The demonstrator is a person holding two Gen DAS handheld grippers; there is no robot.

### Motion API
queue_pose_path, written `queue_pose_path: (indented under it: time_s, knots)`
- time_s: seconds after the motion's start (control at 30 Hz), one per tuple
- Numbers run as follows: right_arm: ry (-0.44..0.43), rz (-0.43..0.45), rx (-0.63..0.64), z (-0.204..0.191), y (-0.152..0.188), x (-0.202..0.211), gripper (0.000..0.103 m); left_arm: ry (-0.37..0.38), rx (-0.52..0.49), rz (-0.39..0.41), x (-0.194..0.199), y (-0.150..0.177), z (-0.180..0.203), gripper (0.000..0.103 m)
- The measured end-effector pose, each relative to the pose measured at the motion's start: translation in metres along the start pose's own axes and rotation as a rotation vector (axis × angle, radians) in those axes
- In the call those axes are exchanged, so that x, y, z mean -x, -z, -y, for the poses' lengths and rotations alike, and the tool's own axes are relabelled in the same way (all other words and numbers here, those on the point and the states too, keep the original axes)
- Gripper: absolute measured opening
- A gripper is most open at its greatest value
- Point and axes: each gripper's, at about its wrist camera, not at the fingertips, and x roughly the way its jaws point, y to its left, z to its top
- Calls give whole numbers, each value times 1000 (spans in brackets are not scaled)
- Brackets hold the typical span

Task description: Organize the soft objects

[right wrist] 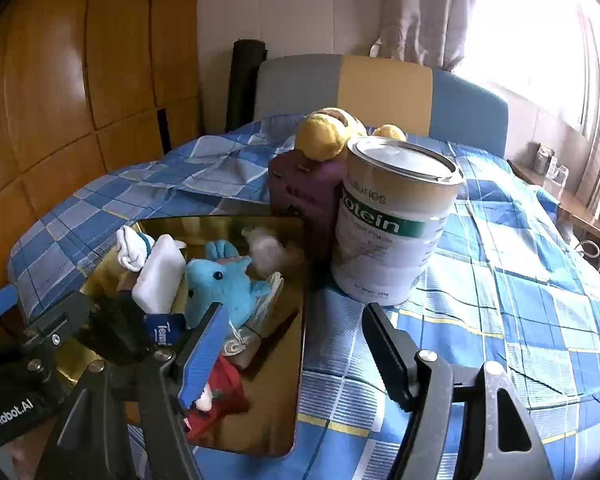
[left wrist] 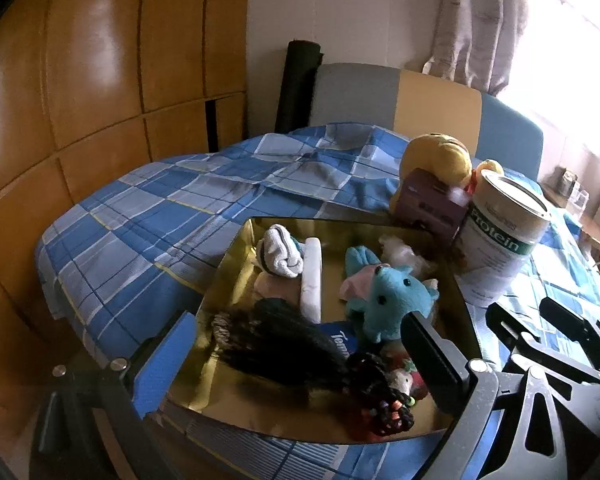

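The gold tray [left wrist: 236, 256] lies on the blue checked bedspread [left wrist: 148, 208] and holds the soft items: a blue plush toy [left wrist: 392, 300], a rolled white sock [left wrist: 280, 256], a white bar-shaped object [left wrist: 312, 276] standing on edge beside the sock, a white fluffy tuft [left wrist: 400, 254] near the far rim, a dark bundle of hair-like strands [left wrist: 284, 344] and a dark beaded bundle [left wrist: 380, 396] at the near edge. A red cloth item [right wrist: 220, 396] lies in the near part of the tray, seen from the right wrist view.

Left gripper [left wrist: 300, 364] — jaws spread wide above the near edge of the tray, nothing clamped between them. Right gripper [right wrist: 296, 356] — jaws apart over the tray's right rim and the bedspread, nothing between them; its blue pad [right wrist: 204, 356] stands in front of the plush toy.

Beyond the tray, a protein tin [right wrist: 396, 224] stands upright just beside a purple box [right wrist: 304, 196]; a yellow plush [right wrist: 328, 136] rests on top of the box.
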Motion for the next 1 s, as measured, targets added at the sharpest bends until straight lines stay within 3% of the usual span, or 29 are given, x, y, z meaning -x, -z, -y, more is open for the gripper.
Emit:
queue_pose_path:
  time_s: [1.0]
  knots:
    - [-8, -16, 3, -4, 4, -1, 70, -12, 6, -13, 0, 3, -4, 103]
